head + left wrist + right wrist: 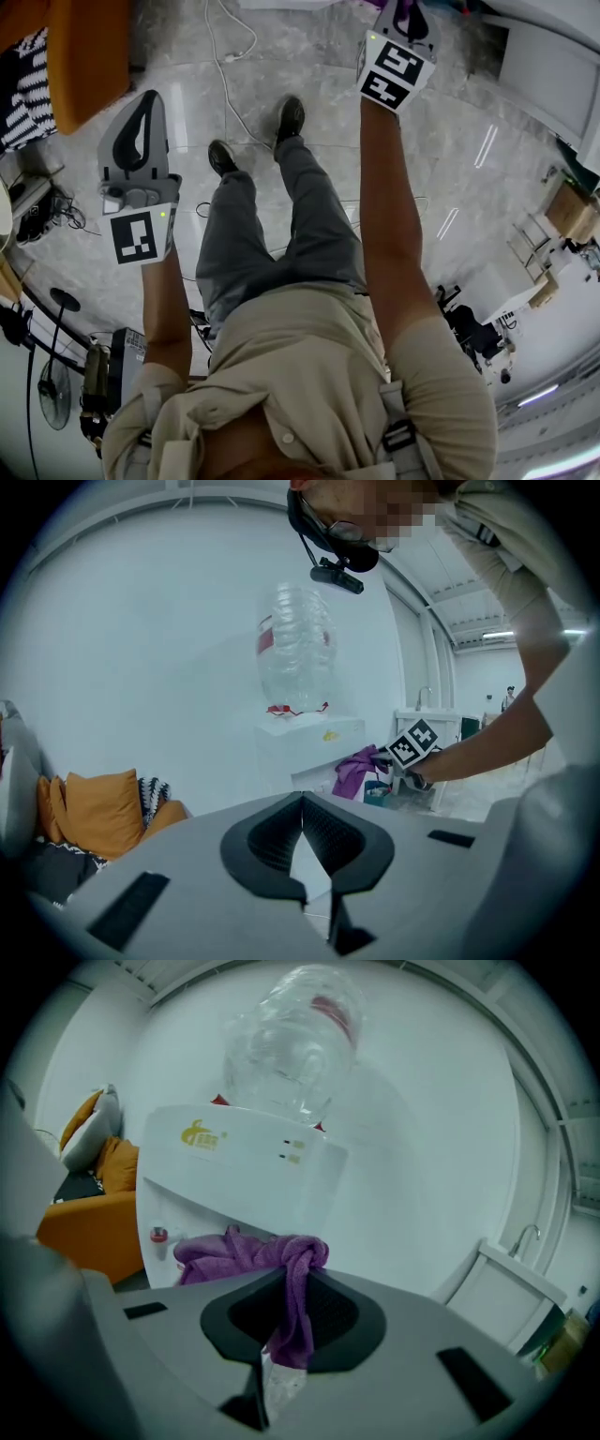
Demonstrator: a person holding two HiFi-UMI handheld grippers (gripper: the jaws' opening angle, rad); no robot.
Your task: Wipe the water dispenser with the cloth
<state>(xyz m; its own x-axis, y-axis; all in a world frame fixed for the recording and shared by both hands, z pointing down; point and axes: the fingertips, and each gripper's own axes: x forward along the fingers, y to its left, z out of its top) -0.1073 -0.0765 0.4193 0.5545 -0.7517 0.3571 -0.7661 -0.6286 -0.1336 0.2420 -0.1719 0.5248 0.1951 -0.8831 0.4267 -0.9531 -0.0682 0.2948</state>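
The white water dispenser fills the right gripper view, with a clear upturned bottle on top and a red tap in its recess. My right gripper is shut on a purple cloth, whose bunched end lies at the dispenser's recess. From the left gripper view, the dispenser stands farther off, with the cloth and the right gripper's marker cube beside it. My left gripper is shut on nothing and held back. In the head view the right gripper reaches forward, the left gripper stays near my side.
An orange cushioned seat with a striped cloth stands left of the dispenser. A white cabinet with a tap is to the right. A cable runs over the shiny floor, a fan and cardboard boxes stand at the sides.
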